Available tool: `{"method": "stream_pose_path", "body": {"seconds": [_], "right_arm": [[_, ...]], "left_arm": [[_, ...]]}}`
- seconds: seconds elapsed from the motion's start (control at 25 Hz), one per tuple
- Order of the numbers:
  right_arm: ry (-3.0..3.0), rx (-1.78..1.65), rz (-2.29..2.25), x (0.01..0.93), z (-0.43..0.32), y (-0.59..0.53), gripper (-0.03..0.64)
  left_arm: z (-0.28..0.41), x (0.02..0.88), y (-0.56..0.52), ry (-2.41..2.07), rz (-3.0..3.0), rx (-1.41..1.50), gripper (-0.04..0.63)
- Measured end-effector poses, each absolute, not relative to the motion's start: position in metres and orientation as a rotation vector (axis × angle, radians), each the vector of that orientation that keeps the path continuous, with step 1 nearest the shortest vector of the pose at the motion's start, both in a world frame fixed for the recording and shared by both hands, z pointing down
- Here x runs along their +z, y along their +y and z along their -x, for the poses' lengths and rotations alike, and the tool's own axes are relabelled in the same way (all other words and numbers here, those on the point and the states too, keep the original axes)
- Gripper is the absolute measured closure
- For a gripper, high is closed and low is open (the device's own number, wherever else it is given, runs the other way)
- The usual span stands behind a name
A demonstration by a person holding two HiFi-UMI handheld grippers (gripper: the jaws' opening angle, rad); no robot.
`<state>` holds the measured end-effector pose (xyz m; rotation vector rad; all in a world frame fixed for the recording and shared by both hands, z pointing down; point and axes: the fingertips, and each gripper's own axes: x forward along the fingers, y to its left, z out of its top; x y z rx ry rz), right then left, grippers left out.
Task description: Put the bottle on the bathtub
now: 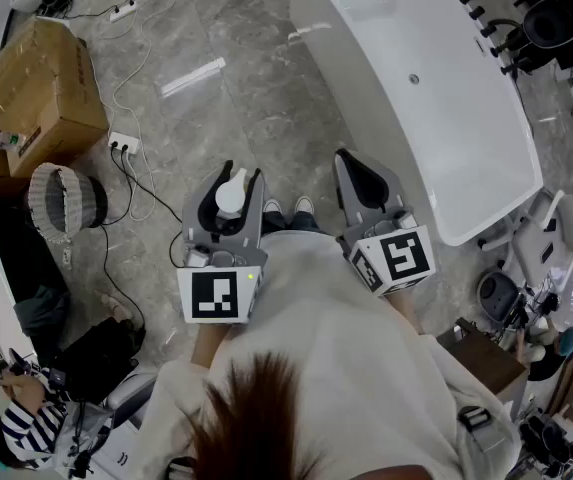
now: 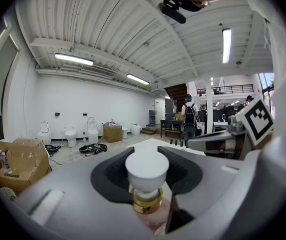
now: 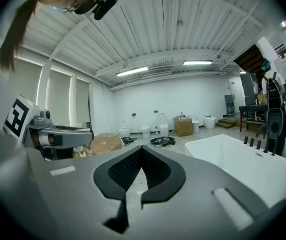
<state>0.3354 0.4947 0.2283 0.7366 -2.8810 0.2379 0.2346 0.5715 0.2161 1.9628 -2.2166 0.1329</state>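
The bottle (image 1: 231, 194) has a white round cap, a gold collar and a pinkish body. My left gripper (image 1: 236, 174) is shut on it, with the cap (image 2: 146, 170) poking up between the black pads. The left gripper (image 2: 147, 153) is held over the marble floor, left of the tub. The white bathtub (image 1: 416, 88) stretches across the upper right, and its rim (image 3: 232, 156) lies ahead and to the right of my right gripper. My right gripper (image 1: 351, 160) is near the tub's near end. The right gripper (image 3: 143, 150) is shut with nothing in it.
A cardboard box (image 1: 41, 93) and a round wire basket (image 1: 64, 200) stand at the left, with a power strip and cables (image 1: 124, 145) on the floor. Black taps (image 1: 486, 28) line the tub's far rim. Clutter fills the right edge. Toilets (image 2: 70, 134) line the far wall.
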Motion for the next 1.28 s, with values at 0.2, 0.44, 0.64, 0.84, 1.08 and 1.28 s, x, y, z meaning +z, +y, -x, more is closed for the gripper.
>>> {"method": "stream_pose_path", "body": {"seconds": [0.2, 0.44, 0.64, 0.84, 1.08, 1.28], "right_arm": [[-2.884, 0.224, -0.736, 0.233, -0.330, 0.492, 0.620], [-2.887, 0.207, -0.723, 0.229, -0.327, 0.490, 0.620], [-2.891, 0.205, -0.719, 0.227, -0.331, 0.489, 0.620], [-2.895, 0.205, -0.714, 0.228, -0.342, 0.481, 0.620], [-2.914, 0.210, -0.707, 0.231, -0.358, 0.475, 0.620], [-2.923, 0.207, -0.736, 0.235, -0.383, 0.469, 0.620]], "left_arm": [[-0.227, 0.213, 0.568, -2.226, -1.988, 0.131, 0.403], [-0.225, 0.214, 0.563, -2.215, -1.990, 0.124, 0.403], [-0.231, 0.212, 0.558, -2.210, -2.001, 0.117, 0.405], [-0.241, 0.211, 0.551, -2.215, -1.995, 0.123, 0.403], [-0.251, 0.212, 0.549, -2.245, -1.968, 0.112, 0.403], [-0.254, 0.216, 0.552, -2.300, -1.986, 0.159, 0.404]]}}
